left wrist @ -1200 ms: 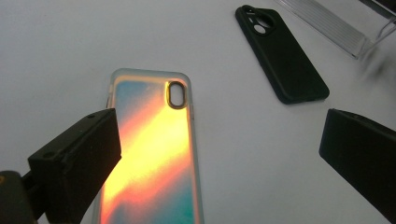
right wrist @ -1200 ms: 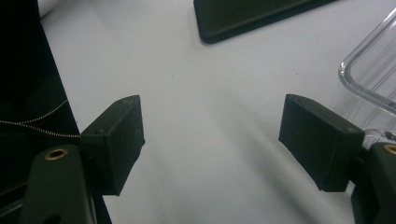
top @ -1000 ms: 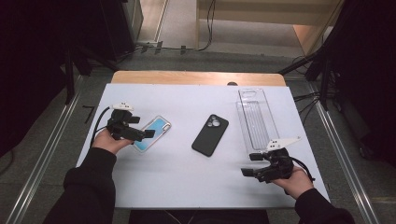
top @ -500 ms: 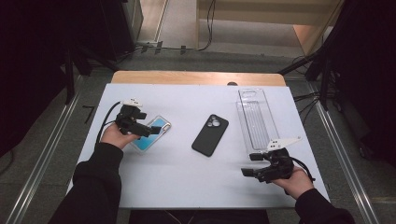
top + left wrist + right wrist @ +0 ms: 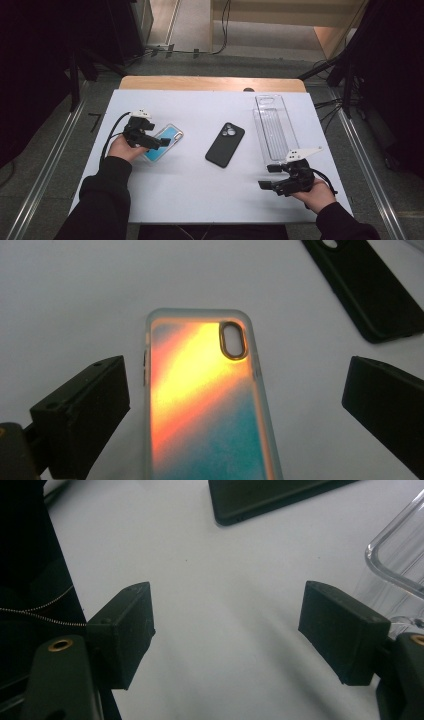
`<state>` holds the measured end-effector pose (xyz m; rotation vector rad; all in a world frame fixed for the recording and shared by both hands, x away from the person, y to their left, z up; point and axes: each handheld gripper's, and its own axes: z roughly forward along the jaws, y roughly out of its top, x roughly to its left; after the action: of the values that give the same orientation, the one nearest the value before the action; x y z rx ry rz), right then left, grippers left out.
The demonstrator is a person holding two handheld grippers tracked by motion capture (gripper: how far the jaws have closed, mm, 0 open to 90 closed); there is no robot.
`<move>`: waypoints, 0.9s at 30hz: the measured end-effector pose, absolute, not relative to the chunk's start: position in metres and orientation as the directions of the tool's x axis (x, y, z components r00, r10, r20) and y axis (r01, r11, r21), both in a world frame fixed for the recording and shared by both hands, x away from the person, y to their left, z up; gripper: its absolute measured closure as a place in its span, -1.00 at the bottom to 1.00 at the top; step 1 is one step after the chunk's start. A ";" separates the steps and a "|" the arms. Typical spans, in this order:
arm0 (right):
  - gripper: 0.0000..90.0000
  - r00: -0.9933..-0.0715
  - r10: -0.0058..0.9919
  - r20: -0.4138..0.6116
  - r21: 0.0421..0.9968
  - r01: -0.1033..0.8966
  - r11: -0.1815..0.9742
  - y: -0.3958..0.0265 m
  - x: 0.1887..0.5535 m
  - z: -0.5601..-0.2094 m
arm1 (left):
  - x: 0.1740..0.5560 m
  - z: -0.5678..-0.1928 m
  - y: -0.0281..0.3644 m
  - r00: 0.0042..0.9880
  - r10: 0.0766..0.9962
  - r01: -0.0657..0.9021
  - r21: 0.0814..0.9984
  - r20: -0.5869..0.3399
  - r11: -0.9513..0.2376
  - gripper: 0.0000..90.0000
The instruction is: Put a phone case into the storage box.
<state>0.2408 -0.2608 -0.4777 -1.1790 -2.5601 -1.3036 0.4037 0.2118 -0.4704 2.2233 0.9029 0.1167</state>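
The left gripper (image 5: 159, 143) is hovering low over the near end of the clear-edged phone case (image 5: 207, 400), its jaws standing wide apart on either side of the case without pressing on it, and the case is lying flat on the white desk (image 5: 200, 110) at its left side. The right gripper (image 5: 266, 176) is resting near the desk's front right with its jaws spread and nothing between them, just beside the clear plastic tray (image 5: 274, 130), while the black phone case (image 5: 225, 145) is lying in the middle of the desk.
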 end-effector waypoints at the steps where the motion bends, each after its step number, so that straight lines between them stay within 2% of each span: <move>1: -0.55 -0.711 0.611 0.349 0.678 0.641 0.359 -0.261 0.241 -0.478 | 0.404 -0.473 0.211 0.750 0.639 0.574 0.649 -0.171 -0.500 -1.00; 23: -0.55 -0.715 0.606 0.349 0.677 0.639 0.364 -0.260 0.240 -0.478 | 0.401 -0.495 0.200 0.761 0.643 0.564 0.579 -0.088 -0.588 -1.00; 27: -0.55 -0.715 0.608 0.346 0.677 0.639 0.365 -0.260 0.240 -0.478 | 0.397 -0.496 0.195 0.768 0.640 0.539 0.559 -0.019 -0.630 -0.99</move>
<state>0.2401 -0.2600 -0.4778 -1.1712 -2.5647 -1.2992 0.3972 0.1950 -0.4960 2.4113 0.8809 0.2433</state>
